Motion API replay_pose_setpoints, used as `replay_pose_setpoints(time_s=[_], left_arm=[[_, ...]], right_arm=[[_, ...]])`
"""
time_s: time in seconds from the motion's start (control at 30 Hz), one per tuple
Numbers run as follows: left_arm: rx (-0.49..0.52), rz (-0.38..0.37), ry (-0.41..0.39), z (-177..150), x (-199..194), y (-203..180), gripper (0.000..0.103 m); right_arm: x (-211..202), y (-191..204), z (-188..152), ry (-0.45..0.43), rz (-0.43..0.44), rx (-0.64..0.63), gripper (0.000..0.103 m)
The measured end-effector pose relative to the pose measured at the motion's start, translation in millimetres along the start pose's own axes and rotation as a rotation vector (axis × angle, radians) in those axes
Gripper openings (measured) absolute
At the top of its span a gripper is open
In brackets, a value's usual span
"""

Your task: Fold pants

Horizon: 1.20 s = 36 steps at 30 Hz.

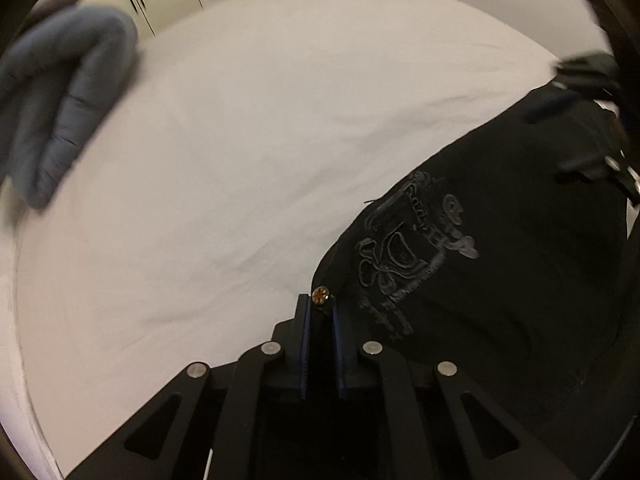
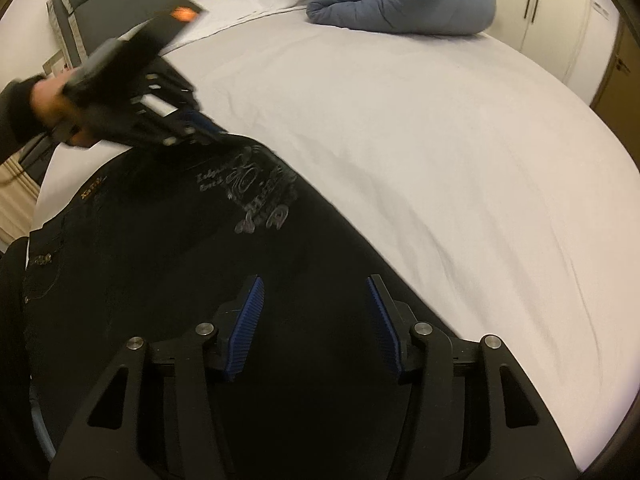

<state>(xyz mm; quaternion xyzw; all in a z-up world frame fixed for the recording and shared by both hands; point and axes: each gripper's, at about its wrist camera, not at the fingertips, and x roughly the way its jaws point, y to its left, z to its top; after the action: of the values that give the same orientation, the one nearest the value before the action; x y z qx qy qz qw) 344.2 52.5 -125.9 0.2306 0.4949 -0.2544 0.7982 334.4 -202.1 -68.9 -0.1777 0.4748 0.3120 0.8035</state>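
Left claw sits at the bottom centre of the left wrist view with its blue-padded jaws drawn nearly together, nipping the edge of the black pants right beside a small copper rivet. From there the pants spread over the lower right of that frame, a pale embroidered skull design stitched into the cloth. They lie on a bed with a white sheet that fills the middle of the frame. A rolled blue-grey quilt rests on the bed at the upper left, blurred.

Right claw, at the bottom centre of the right wrist view, has its jaws standing apart over the black cloth; whether the blue pads touch the fabric cannot be told. In this view the pants cover the lower left, the embroidery above centre-left. At the upper left, a person's hand in a dark sleeve holds the other gripper, its tip down at the pants' upper edge. The quilt lies at the top, well apart from the pants.
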Motion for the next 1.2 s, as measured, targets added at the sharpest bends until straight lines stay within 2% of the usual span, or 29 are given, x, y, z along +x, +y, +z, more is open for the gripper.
replay_pose_setpoints(time_s=[0.17,0.2,0.3,0.5,0.63,0.73,0.87,1.1,1.2], left_arm=[[0.035,0.066,-0.121,-35.2,-31.5,-25.1,0.01],[0.035,0.072,-0.132,-24.1,-32.1,-29.8,0.01],[0.04,0.088,-0.163,-23.4,-33.4,-34.5,0.01],[0.023,0.077,-0.17,-16.8,-37.7,-33.5,0.01],[0.02,0.078,-0.173,-16.9,-39.4,-34.2,0.01],[0.012,0.077,-0.174,-15.6,-38.6,-33.0,0.009],[-0.013,0.07,-0.181,-15.2,-41.1,-30.6,0.009],[-0.026,0.056,-0.181,-23.6,-47.5,-41.2,0.009],[-0.023,0.049,-0.181,-30.8,-53.5,-47.9,0.009]], right_arm=[[12.7,4.2,26.7,0.004,0.014,-0.038,0.051],[15.5,5.8,31.6,0.009,0.019,-0.049,0.05],[25.9,10.6,43.0,0.033,0.018,-0.086,0.044],[47.3,13.0,49.7,0.122,0.004,-0.109,0.03],[52.0,9.0,45.8,0.153,-0.003,-0.071,0.008],[50.7,12.2,44.3,0.155,-0.019,-0.047,0.003],[47.8,21.6,45.5,0.128,-0.047,0.043,0.003],[46.3,35.9,41.9,0.061,-0.01,0.257,0.002],[42.0,43.4,38.8,0.033,0.006,0.279,0.003]])
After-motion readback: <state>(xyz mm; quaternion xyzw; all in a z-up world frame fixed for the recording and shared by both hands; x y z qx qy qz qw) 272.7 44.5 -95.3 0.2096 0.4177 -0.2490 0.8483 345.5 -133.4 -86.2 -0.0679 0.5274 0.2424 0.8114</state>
